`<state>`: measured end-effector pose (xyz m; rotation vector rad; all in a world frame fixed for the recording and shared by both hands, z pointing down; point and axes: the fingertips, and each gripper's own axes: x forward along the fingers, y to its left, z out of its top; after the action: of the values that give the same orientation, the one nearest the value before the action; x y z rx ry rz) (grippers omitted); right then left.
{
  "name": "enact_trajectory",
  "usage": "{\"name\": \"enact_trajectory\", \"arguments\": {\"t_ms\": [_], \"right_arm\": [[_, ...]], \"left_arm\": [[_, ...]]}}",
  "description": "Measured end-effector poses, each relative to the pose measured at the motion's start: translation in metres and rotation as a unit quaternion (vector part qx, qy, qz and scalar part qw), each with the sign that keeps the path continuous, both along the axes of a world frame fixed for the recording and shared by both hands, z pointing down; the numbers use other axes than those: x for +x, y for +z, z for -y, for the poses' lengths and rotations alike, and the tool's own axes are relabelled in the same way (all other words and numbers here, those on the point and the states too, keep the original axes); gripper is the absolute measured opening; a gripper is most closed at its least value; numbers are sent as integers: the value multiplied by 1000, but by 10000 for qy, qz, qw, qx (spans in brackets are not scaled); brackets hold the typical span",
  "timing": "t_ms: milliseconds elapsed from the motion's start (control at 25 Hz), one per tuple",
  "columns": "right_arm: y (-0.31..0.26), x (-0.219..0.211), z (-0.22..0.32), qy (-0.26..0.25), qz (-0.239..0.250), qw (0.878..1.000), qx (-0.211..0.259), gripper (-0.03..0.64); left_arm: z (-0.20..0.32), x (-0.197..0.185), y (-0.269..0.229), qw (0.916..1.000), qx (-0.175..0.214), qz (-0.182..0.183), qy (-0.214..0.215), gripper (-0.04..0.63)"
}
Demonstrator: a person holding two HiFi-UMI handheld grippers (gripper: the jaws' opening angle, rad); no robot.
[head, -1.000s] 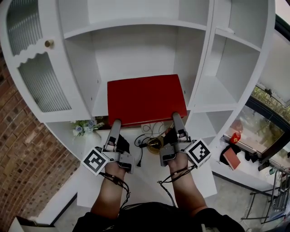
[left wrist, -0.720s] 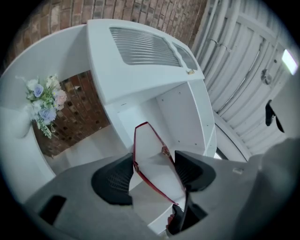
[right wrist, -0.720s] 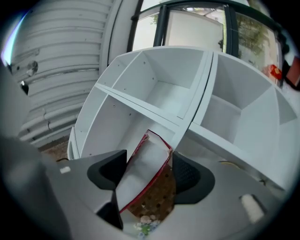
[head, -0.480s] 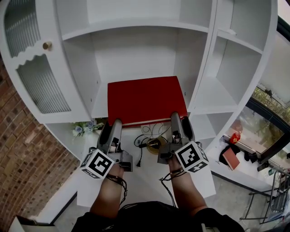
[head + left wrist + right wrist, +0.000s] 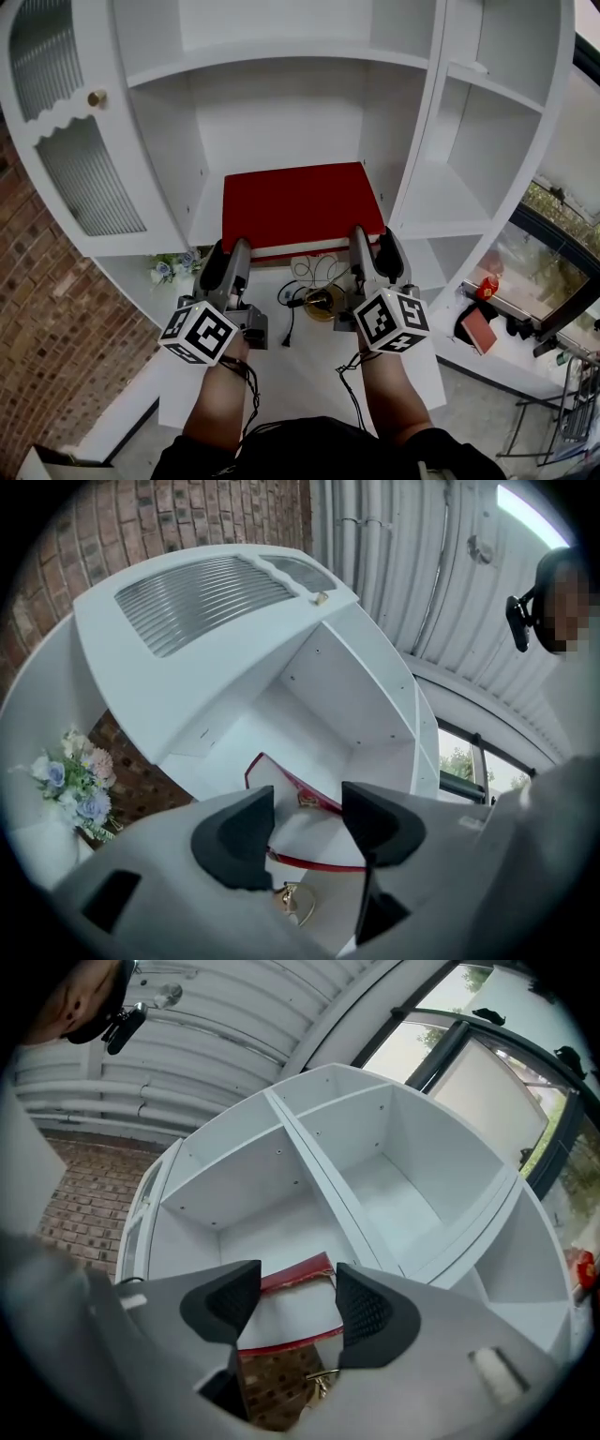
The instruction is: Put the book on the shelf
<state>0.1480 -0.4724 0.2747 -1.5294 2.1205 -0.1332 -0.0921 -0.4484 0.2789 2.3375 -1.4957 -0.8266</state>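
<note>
The red book (image 5: pixel 298 204) lies flat on the lower shelf (image 5: pixel 208 217) of the white cabinet's middle bay, its near edge at the shelf's front lip. My left gripper (image 5: pixel 227 255) and right gripper (image 5: pixel 373 246) hover just in front of that edge, left and right. Each one's jaws are closing with nothing between them and no pad on the book. In the left gripper view the book (image 5: pixel 319 863) shows beyond the left gripper (image 5: pixel 307 822). In the right gripper view the book (image 5: pixel 300 1273) shows beyond the right gripper (image 5: pixel 296 1302).
A ribbed-glass door with a brass knob (image 5: pixel 97 97) hangs open at the left, by a brick wall. Flowers (image 5: pixel 173 265), cables and a gold object (image 5: pixel 319 300) sit on the white surface under the shelf. Open bays (image 5: pixel 441 192) lie to the right.
Both grippers have come off the book's front edge, drawn back a little and rolled, so their marker cubes now face up. The book stays flat on the shelf.
</note>
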Motion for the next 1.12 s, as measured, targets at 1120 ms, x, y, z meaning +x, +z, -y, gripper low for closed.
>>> {"name": "enact_trajectory", "arguments": {"t_ms": [1120], "right_arm": [[-11, -7, 52, 124, -575, 9964, -604, 265]], "left_arm": [[53, -4, -19, 9901, -214, 1246, -609, 204]]}}
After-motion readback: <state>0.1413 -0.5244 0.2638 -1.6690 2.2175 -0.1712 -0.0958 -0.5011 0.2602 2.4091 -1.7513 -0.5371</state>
